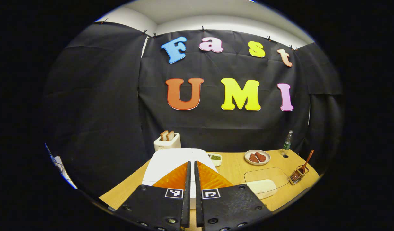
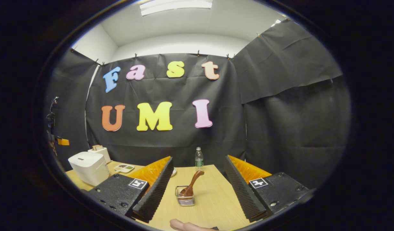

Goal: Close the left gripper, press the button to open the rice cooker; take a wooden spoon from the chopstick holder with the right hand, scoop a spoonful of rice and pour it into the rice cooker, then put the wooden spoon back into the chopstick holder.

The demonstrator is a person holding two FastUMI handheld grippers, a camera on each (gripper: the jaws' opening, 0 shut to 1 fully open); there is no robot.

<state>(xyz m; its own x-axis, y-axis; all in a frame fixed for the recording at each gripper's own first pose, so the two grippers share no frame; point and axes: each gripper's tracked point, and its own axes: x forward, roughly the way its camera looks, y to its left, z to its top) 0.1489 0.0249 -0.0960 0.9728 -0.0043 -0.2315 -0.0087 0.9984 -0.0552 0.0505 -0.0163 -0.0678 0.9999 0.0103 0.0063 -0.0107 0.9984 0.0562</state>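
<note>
Wooden spoon (image 2: 191, 184) bowl-down in chopstick holder (image 2: 185, 200), handle tilted upper-right.

Nothing legible: faint mark on toaster (image 1: 166, 142) beyond the jaws too small to read; water bottle (image 2: 199, 159) label between the jaws blurred.

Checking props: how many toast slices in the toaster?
2: both toast slices stand side by side in the toaster, behind the rice cooker. None else seen.
</note>
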